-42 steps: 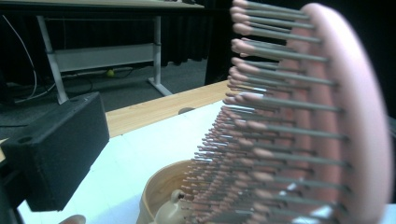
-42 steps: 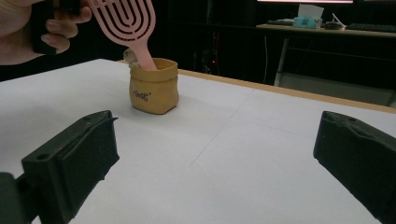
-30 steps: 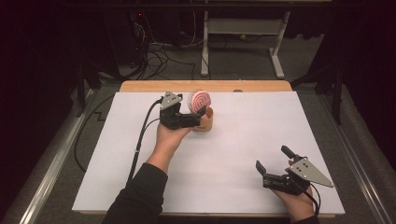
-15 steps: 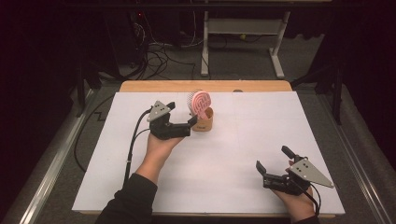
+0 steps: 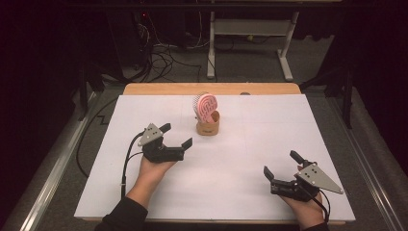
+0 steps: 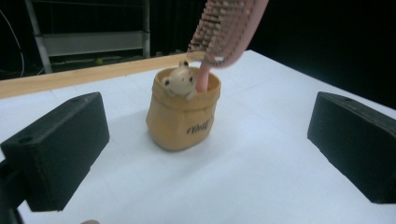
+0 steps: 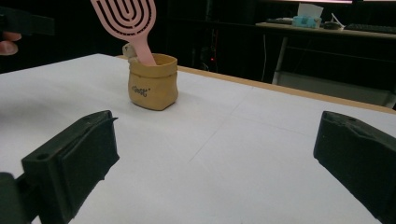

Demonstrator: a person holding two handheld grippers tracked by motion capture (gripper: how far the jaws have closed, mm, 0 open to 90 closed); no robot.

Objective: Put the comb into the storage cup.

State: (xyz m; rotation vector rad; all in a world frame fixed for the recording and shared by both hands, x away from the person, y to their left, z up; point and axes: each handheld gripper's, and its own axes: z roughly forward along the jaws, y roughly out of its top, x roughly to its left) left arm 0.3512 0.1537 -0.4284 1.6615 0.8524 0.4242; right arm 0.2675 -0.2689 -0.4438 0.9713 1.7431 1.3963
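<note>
Pink vented brush (image 5: 207,106) upright in tan pouch (image 5: 208,127) (soft, rounded).

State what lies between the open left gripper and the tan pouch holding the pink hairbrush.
Nothing: in the left gripper view, bare white table cover runs from the left gripper to the tan pouch holding the pink hairbrush.

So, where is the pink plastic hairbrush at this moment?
The pink plastic hairbrush stands handle-down in the small tan pouch, at the far middle of the white table in the high view, beyond the open left gripper.
</note>
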